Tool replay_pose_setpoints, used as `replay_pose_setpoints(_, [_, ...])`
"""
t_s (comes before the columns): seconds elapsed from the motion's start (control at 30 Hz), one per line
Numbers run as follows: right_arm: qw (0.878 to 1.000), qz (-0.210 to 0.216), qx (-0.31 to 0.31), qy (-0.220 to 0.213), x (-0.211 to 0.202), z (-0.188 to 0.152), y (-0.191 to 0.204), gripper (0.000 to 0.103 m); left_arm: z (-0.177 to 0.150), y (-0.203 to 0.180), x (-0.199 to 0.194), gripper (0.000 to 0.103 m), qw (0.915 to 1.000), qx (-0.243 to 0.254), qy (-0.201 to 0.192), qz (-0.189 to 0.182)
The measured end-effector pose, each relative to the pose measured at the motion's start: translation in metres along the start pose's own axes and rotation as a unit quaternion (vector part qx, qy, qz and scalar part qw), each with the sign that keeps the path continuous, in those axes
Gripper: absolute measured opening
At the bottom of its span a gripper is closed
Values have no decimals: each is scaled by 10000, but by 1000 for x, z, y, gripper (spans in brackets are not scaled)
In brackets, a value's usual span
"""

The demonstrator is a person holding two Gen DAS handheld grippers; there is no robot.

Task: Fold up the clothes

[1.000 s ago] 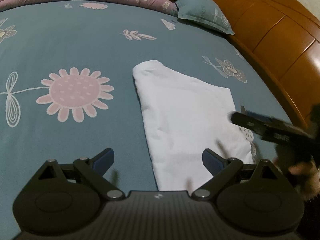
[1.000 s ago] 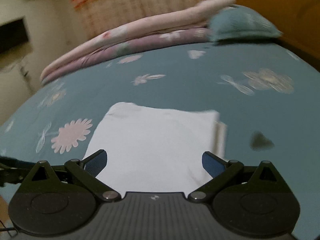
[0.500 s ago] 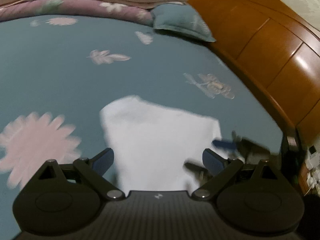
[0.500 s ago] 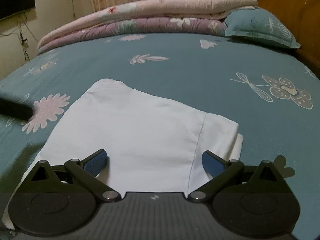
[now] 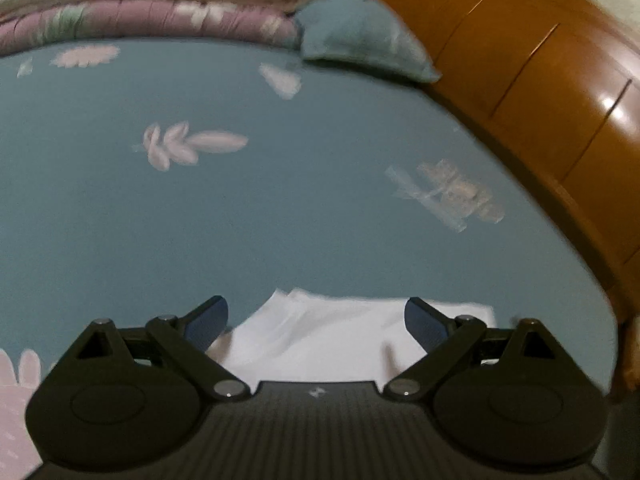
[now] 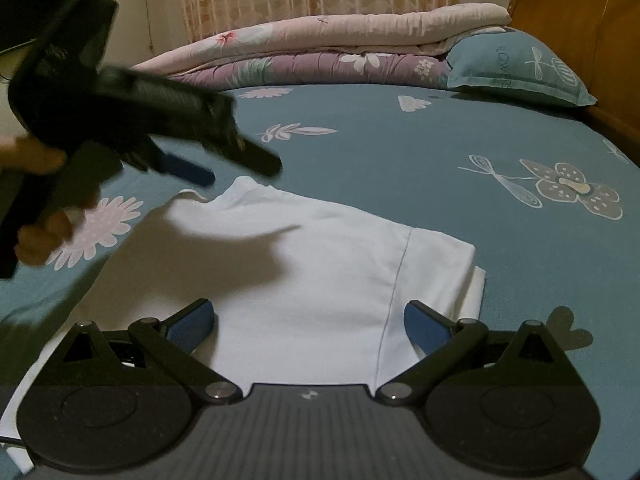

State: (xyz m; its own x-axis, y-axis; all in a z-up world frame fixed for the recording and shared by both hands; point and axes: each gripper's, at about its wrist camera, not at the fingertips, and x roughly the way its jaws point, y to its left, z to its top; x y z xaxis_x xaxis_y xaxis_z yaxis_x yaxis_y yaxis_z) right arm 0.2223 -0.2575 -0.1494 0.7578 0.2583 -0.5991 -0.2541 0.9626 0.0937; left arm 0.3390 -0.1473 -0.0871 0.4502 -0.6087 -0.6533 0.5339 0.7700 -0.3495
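Both grippers (image 5: 316,322) (image 6: 308,320) wide, empty

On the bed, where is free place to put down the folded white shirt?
Bare bedsheet lies between the white shirt and the quilts, and beside the shirt toward the headboard. The side near the left gripper is crowded.

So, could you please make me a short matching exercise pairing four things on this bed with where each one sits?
Things:
1. shirt
2. pillow
3. quilts
4. left tool

Places:
A. stacked at the far edge of the bed
B. in the air above the shirt's far corner
C. flat on the sheet, between the right tool's fingers
D. beside the wooden headboard

Pairs: 1-C, 2-D, 3-A, 4-B
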Motion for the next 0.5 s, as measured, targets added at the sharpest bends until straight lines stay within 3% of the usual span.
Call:
replay_pose_setpoints(0.1, [10000,-36,-24,-6,0,0,2,103,-5,-7,-10,98,9989,58,-8,-468])
replay_pose_setpoints(0.23, [9999,-120,9,69,-2,1,5,103,-11,-21,11,98,9961,280,305,-778])
replay_pose_setpoints(0.4, [9994,-215,182,190,-20,1,8,103,-2,-13,29,97,9988,89,339,-331])
replay_pose_setpoints(0.5, [9995,-138,263,117,-38,-3,9,103,-1,-8,1,98,9989,33,154,-443])
